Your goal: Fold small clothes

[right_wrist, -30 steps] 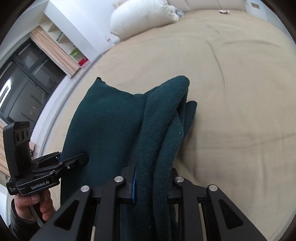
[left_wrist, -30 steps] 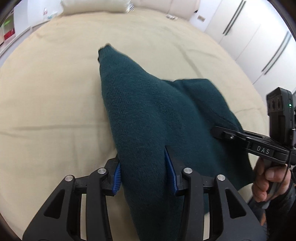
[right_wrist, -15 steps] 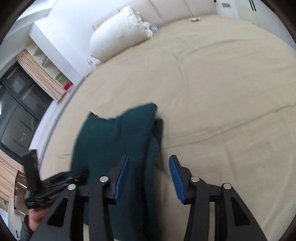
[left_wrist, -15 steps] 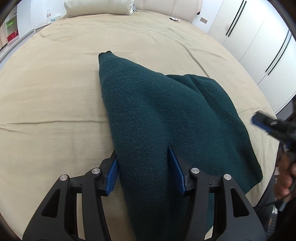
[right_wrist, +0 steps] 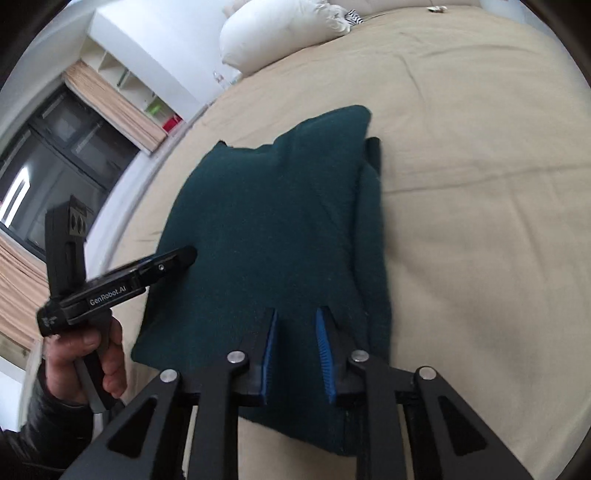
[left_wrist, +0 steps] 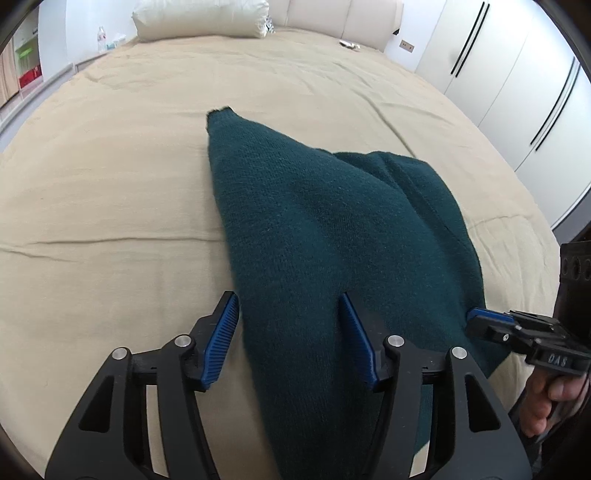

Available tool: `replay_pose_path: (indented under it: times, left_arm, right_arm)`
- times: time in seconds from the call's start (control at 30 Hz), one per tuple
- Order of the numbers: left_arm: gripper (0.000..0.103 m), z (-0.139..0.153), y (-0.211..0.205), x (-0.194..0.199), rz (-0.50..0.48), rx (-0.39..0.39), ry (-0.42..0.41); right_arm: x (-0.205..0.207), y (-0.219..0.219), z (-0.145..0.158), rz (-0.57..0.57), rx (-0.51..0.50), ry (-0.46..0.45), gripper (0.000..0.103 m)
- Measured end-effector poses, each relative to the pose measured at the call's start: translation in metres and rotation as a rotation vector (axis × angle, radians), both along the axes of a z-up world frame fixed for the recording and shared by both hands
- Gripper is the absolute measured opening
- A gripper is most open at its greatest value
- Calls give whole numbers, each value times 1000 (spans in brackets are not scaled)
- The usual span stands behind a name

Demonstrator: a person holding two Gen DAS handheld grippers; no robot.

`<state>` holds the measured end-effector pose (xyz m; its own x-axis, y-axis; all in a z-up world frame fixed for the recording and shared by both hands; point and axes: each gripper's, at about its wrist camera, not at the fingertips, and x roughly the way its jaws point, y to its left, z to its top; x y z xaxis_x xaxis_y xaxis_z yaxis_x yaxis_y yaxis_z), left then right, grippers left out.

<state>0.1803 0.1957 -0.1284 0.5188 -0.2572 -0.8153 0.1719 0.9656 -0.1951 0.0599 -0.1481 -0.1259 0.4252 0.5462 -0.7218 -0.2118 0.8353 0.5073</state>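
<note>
Left wrist view shows the dark teal knit sweater (left_wrist: pixel 314 236) lying partly folded on the beige bed (left_wrist: pixel 110 221), its long axis running from the near edge, under the camera, away toward the headboard, where it narrows to a pointed end aimed at the pillow (left_wrist: pixel 199 16); the wider body spreads off to the right. From the right wrist view the same garment (right_wrist: pixel 266 229) reads as a broad slab with a thicker doubled strip along its right edge, again lengthwise away from the camera. The left tongs (left_wrist: pixel 290 339) stand wide, blue pads on either side of a raised ridge of knit without pinching it. The right tongs (right_wrist: pixel 295 347) are narrower but parted, with fabric between the pads; whether they press it I cannot tell. The likely trouble, as I judge it, is that thick, soft knit gives a poor layer count: closing either tongs could catch only the top ply, or all plies together, so a lift would drag the stacked strip askew and open the fold. The near hem also lies close to the bed edge, where a tug toward the person could slide it off.
</note>
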Motion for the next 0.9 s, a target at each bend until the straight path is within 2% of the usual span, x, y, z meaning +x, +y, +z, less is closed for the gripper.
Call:
replay_pose_path:
  times: [0.07, 0.17, 0.23, 0.33, 0.43, 0.5, 0.57, 0.67, 0.77, 0.83, 0.87, 0.9]
  left_arm:
    - [55, 9, 6, -11, 22, 7, -32]
    - [55, 31, 16, -27, 64, 6, -103]
    - [55, 45, 18, -32, 64, 0, -147]
    - [55, 60, 10, -29, 23, -3, -187]
    - [55, 67, -5, -14, -23, -6, -198]
    - [55, 65, -10, 3, -31, -25, -197]
    - [55, 55, -14, 25, -16, -37, -152]
    - [55, 30, -18, 51, -1, -56, -80]
    - [55, 12, -26, 63, -8, -22, -80]
    - [56, 6, -32, 66, -22, 13, -97]
    - [59, 4, -34, 68, -29, 24, -105]
    - [60, 0, -37, 70, -40, 35, -115]
  right_arm:
    - [-8, -10, 0, -8, -17, -9, 16]
    - [-7, -26, 3, -48, -25, -4, 15]
    - [-11, -37, 12, -108, -61, -16, 27]
    - [-4, -53, 39, -159, 13, -68, 27]
    - [21, -38, 60, -116, 91, -112, 27]
    - [48, -19, 66, -70, 148, -98, 27]
    - [71, -4, 63, -47, 189, -89, 28]
    - [109, 17, 40, -17, 226, -1, 31]
    - [133, 26, 12, -40, 182, 72, 31]
    - [146, 17, -7, -69, 229, 95, 23]
    - [150, 12, -11, -83, 237, 90, 7]
    - [153, 2, -17, -111, 251, 88, 0]
